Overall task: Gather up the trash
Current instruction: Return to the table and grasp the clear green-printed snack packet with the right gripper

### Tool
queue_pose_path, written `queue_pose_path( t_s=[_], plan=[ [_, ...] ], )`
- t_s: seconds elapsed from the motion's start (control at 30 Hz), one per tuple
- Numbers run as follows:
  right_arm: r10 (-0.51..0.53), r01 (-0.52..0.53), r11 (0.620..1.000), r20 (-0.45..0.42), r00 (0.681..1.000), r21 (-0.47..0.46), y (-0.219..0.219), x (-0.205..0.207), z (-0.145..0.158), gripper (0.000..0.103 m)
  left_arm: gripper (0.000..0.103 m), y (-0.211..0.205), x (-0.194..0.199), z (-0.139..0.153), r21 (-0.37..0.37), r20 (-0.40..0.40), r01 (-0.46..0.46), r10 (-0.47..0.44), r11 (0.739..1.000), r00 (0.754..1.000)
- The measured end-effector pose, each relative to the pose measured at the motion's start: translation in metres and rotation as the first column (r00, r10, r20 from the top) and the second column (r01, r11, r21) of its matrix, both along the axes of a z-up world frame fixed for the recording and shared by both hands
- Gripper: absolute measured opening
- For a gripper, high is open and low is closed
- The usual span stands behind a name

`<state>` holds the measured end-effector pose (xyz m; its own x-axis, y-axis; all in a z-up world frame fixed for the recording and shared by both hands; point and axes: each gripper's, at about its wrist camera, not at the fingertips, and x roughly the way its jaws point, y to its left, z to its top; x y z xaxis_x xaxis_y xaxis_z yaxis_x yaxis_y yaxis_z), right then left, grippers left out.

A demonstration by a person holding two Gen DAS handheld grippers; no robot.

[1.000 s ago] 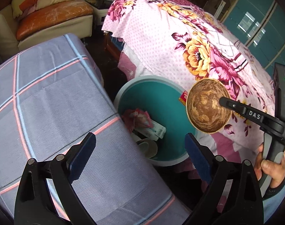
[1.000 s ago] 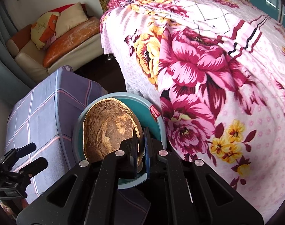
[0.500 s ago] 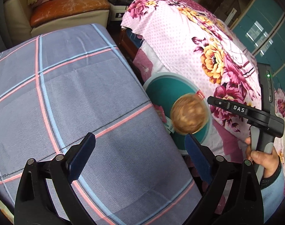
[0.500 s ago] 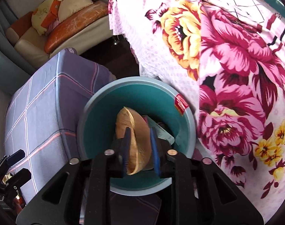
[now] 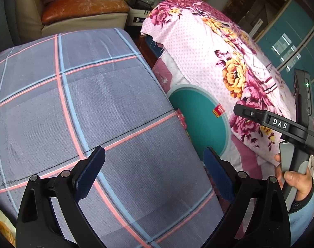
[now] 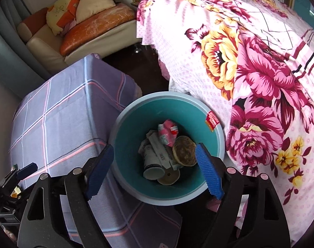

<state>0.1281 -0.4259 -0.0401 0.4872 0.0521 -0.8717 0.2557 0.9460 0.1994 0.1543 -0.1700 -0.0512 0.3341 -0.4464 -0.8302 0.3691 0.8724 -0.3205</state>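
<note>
Left wrist cam first: the left gripper (image 5: 153, 166) hangs over the grey checked cloth (image 5: 78, 107) with its blue pads spread wide and nothing between them. The teal bin (image 5: 198, 111) sits past the cloth's right edge, wedged between it and the floral bedspread (image 5: 229, 62), up and to the right of the pads. You can only see the bin's inside wall from here, so the trash itself is hidden. Over on the right a hand (image 5: 295, 177) grips the handle of the right gripper (image 5: 245, 111), which pokes out over the bin's far rim.

Right wrist cam: the right gripper (image 6: 154, 163) is aimed straight down into the bin (image 6: 128, 144), jaws opening and already wide apart, holding nothing. The round brown disc (image 6: 183, 150) lies down on the trash pile at the bottom, just inside the right-hand pad but well below it, not touched. Next to it are a pink wrapper (image 6: 167, 134), crumpled paper (image 6: 157, 150) and a paper cup (image 6: 153, 170). The left gripper (image 6: 26, 170) peeks in at the lower left, over the cloth.
</note>
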Motion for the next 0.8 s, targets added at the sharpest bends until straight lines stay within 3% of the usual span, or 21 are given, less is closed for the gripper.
queue_pose_path(
  t_s=[0.47, 0.8],
  plan=[
    [0.126, -0.126, 0.992, 0.025, 0.992, 0.010, 0.084, -0.041, 0.036, 0.079, 0.096, 0.079, -0.057, 0.033, 0.004, 0.063, -0.087, 0.087, 0.996, 0.994],
    [0.311, -0.310, 0.950, -0.031, 0.950, 0.024, 0.176, -0.079, 0.037, 0.079, 0.097, 0.166, -0.104, 0.044, 0.015, 0.104, -0.232, 0.229, 0.973, 0.968]
  ],
)
